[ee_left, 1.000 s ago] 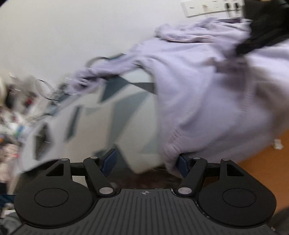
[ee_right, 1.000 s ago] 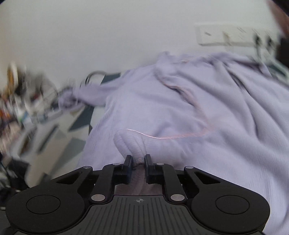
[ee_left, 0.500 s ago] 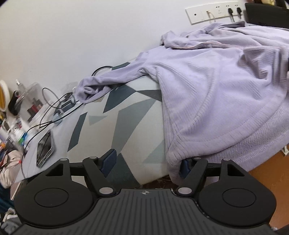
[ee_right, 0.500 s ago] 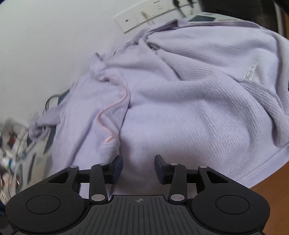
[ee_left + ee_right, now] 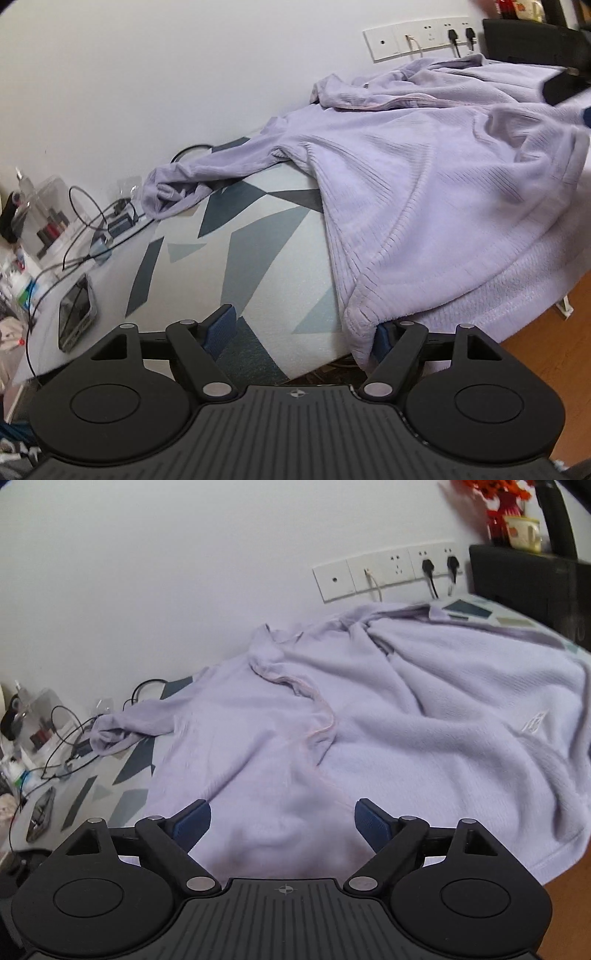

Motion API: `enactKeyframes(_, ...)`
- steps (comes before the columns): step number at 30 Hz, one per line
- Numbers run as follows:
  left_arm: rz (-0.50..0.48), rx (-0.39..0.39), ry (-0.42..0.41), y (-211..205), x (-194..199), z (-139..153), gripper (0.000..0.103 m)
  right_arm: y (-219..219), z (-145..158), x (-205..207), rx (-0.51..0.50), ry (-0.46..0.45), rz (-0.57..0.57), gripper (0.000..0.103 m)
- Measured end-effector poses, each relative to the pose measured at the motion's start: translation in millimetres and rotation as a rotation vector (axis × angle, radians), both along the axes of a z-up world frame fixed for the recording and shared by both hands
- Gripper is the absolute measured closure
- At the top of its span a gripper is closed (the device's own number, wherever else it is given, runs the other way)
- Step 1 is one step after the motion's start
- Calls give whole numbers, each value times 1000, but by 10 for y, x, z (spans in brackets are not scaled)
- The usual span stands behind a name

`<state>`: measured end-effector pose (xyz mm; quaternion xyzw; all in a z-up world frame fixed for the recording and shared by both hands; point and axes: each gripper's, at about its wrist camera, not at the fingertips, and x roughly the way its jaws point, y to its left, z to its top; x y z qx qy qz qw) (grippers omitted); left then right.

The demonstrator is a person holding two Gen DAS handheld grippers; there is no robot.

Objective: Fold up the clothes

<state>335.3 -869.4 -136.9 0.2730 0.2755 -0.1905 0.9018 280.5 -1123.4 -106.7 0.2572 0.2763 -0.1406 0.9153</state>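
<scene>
A lilac fleece sweater point(image 5: 369, 716) lies spread over the table point(image 5: 258, 236), whose cover has a grey geometric print. Its hem hangs over the near edge and its neckline faces the wall; one sleeve point(image 5: 207, 177) stretches left along the wall. A small label point(image 5: 533, 722) on the fabric is too blurred to read. The left tool point(image 5: 301, 328) stands open, the hem corner just beside its right finger. The right tool point(image 5: 282, 818) has just been opening, jaws wide above the fabric and gripping nothing. A phone point(image 5: 75, 308) lies at the left.

Left hand-held gripper point(image 5: 301, 328): lower centre of frame, jaws spread wide, just opened slightly further. Right hand-held gripper point(image 5: 282, 821): lower centre, jaws just opened wide, gripping nothing.
</scene>
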Motion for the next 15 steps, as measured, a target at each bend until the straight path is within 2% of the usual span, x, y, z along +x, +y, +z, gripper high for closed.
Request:
enactKeyframes(1, -6, 3, -4, 1, -4, -5, 29, -22, -42, 56, 16, 11, -1, 23)
enactKeyframes(3, -13, 3, -5, 1, -7, -8, 29, -105, -173, 159, 68, 64, -38, 43)
enactKeyframes(4, -19, 2, -2, -2, -13, -5, 29, -159, -244, 196, 105, 89, -65, 68)
enactKeyframes(5, -32, 1, 2, -5, -25, -3, 29, -224, -311, 206, 171, 115, -112, 85)
enactKeyframes(7, -61, 14, -5, -24, -65, -14, 29, -321, -413, 148, 293, 99, -187, 94)
enactKeyframes(10, -86, 34, -15, -55, -100, -23, 32, -357, -488, 99, 323, 82, -228, 93)
enactKeyframes(11, -91, 25, 7, -52, -86, -15, 48, -365, -513, 94, 326, 83, -233, 93)
enactKeyframes(12, -97, 15, 28, -50, -73, -6, 73, -377, -530, 95, 341, 77, -227, 93)
enactKeyframes(14, -109, 0, 57, -52, -72, 13, 90, -401, -565, 97, 373, 66, -213, 97)
enactKeyframes(15, -115, -6, 70, -54, -75, 23, 93, -400, -539, 89, 379, 54, -208, 100)
